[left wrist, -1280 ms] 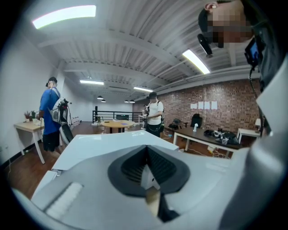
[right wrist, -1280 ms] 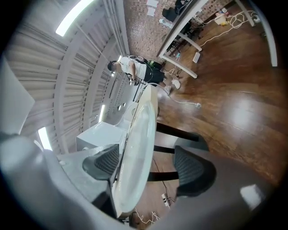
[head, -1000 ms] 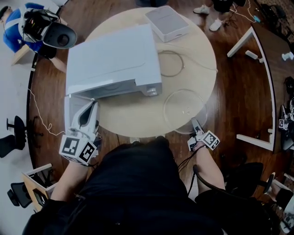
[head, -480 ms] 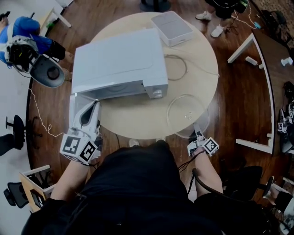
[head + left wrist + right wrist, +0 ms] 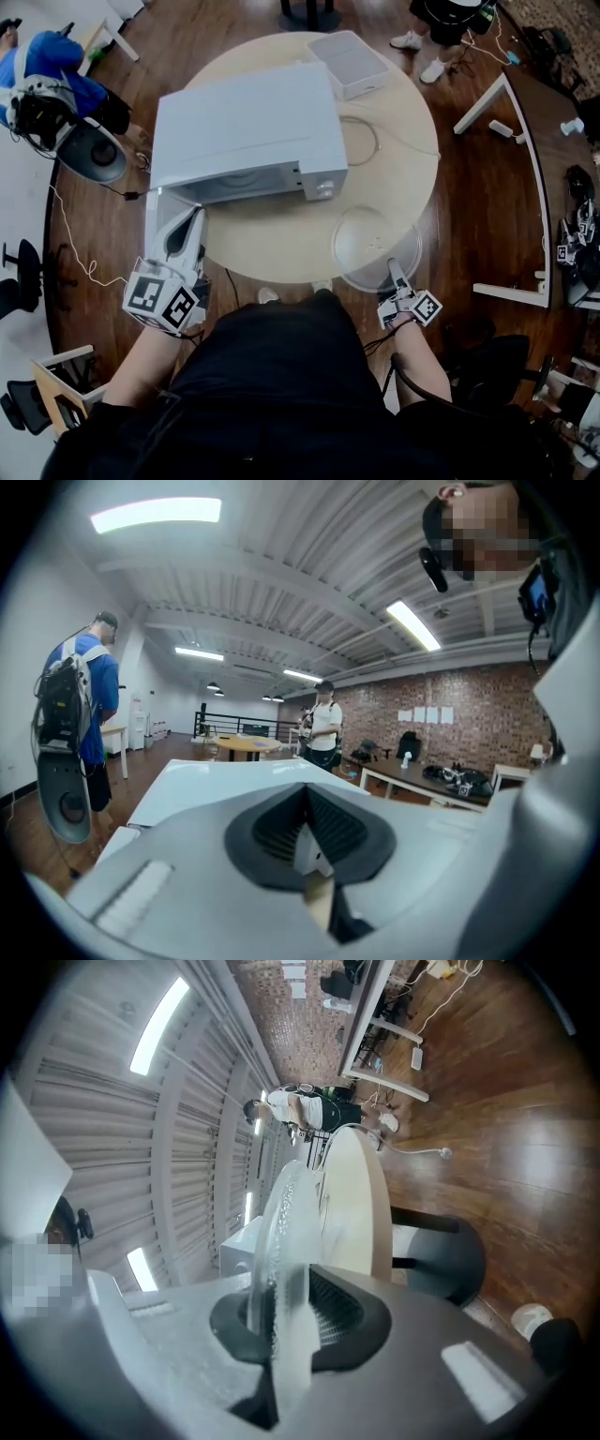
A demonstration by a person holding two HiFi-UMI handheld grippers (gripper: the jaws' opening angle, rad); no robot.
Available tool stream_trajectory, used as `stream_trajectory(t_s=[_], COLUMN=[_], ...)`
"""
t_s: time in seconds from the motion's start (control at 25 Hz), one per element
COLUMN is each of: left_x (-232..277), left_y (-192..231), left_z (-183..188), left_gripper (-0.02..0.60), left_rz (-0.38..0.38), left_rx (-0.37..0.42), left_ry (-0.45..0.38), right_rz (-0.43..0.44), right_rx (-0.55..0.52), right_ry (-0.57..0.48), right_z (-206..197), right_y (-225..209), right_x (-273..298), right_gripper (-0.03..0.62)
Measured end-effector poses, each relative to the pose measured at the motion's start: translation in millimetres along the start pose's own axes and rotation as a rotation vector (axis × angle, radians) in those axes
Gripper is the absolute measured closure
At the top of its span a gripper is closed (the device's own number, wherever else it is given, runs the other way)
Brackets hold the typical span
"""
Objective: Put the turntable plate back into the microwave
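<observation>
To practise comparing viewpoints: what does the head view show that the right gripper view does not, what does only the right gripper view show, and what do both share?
Head view only: the left gripper on the microwave door, and a flat white box at the far edge of the round table. Right gripper view only: the right gripper, its jaws closing on the rim of the glass turntable plate, seen edge-on, and ceiling lights. Both: that plate, the table, the microwave.

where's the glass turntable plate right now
Head view, right side: the turntable plate overhangs the round table's near edge, right of the microwave, its near rim between the right gripper's closing jaws.
</observation>
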State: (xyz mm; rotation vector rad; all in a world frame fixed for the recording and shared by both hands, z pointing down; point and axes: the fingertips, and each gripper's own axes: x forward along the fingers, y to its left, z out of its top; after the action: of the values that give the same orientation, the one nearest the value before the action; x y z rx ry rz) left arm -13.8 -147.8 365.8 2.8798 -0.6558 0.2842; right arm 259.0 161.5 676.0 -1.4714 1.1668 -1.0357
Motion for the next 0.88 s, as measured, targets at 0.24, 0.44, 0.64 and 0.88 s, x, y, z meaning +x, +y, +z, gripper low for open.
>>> stream_trajectory(t_s=[0.24,0.44,0.64,0.88], left_x=[-10.9,-27.8,-49.9,-79.7], left_y=[-1.4,3.6,22.7,47.0], left_z=[0.0,6.5,14.3,16.5], left_gripper=[0.574,0.574,0.574,0.574], left_rz=[-0.013,0.005,0.063,0.14], left_rx=[-0.015,0.022,0.027,0.017], left_ry=[-0.012,-0.032,-0.054,-0.076], right_rz=[0.111,0.188,0.253,0.304], right_rx=[0.051,0.088,0.092,0.099], right_ry=[0.118,0.232,0.349,0.443], right_z=[-45.1,-86.3,-123.0,-156.6], right_y=[25.2,42.6,65.3,92.0], right_x=[-3.2,21.1,62.7,113.1], right_gripper=[0.562,0.562,0.562,0.562])
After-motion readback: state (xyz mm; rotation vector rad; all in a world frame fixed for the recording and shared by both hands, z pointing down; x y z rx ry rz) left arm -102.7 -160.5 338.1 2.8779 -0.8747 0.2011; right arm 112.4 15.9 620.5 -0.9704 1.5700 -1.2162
